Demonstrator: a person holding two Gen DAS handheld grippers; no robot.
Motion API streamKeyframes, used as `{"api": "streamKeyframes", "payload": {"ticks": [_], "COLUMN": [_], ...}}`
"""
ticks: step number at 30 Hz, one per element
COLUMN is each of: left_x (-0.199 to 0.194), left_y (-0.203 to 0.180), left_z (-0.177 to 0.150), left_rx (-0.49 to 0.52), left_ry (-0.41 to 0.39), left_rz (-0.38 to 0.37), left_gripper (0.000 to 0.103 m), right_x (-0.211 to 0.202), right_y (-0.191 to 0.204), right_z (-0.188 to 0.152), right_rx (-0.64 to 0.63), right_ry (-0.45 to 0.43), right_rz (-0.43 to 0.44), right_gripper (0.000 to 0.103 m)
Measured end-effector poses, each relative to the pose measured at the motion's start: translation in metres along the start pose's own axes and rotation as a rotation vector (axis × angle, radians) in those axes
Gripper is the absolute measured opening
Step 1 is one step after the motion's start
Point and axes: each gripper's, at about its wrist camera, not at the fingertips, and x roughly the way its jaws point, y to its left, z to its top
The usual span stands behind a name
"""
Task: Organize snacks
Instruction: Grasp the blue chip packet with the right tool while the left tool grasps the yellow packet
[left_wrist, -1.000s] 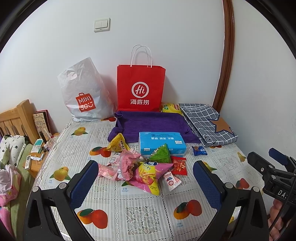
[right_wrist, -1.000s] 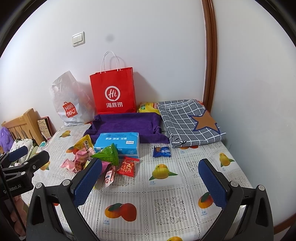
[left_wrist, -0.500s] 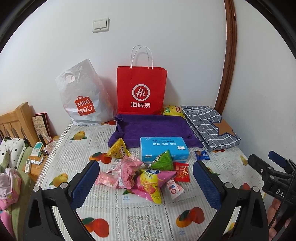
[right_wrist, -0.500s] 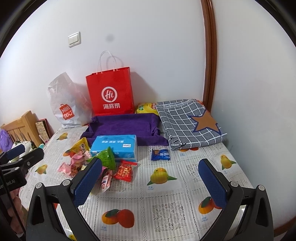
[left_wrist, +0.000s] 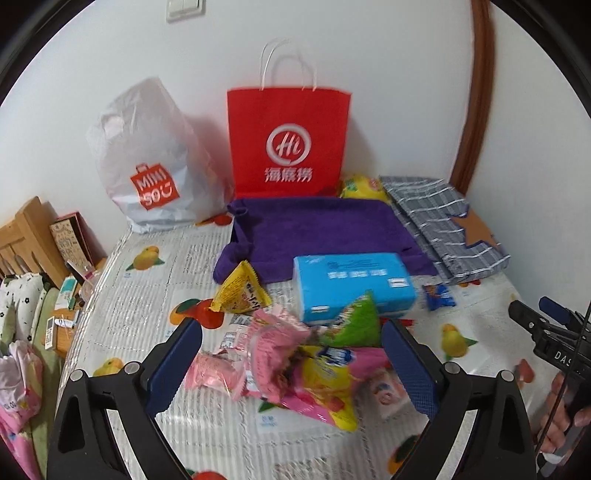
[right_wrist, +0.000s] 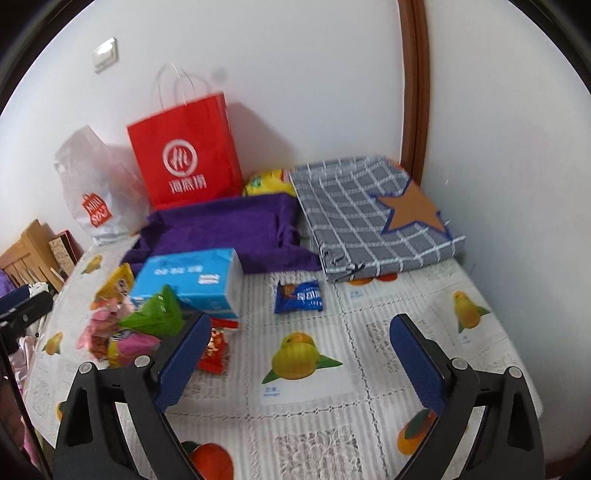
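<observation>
1. Both grippers gape wide and hold nothing: the left gripper (left_wrist: 291, 365) hangs over the snack pile, the right gripper (right_wrist: 301, 362) over bare fruit-print tablecloth (right_wrist: 332, 424).
2. Between the left gripper's fingers lie a crumpled pink packet (left_wrist: 273, 354) and a pink-and-yellow packet (left_wrist: 325, 384), its long axis slanting toward the near right.
3. Just beyond sit a green triangular packet (left_wrist: 354, 325), a yellow triangular packet (left_wrist: 240, 291) and a blue tissue pack (left_wrist: 351, 284).
4. A small blue snack packet (right_wrist: 299, 297) lies apart, ahead of the right gripper.
5. The left hand looks nearer the pile.
</observation>
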Motion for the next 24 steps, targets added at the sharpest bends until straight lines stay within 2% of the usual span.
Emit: {"api": "streamKeyframes", "payload": {"ticks": [8, 14, 21, 24], "left_x": [0.055, 0.083, 0.104, 0.109], "left_y": [0.022, 0.034, 0.046, 0.053], "left_z": [0.015, 0.024, 0.03, 0.031], "left_rx": [-0.033, -0.06, -0.086, -0.099], "left_ry": [0.053, 0.071, 0.099, 0.1], "left_rz": [0.029, 0.018, 0.031, 0.032], "left_gripper": [0.098, 0.098, 0.098, 0.098], "right_x": [0.086, 0.136, 0.181, 0.188], "right_y": [-0.012, -0.005, 0.004, 0.011], "right_z": [0.007, 0.012, 0.011, 0.01], "right_rx": [0.047, 0.012, 0.0, -0.043], "right_ry": [0.121, 0.179, 0.244, 0.227], "right_rz": [-0.007, 0.018, 0.025, -0.026], "right_gripper": [0.093, 0.093, 0.093, 0.093]}}
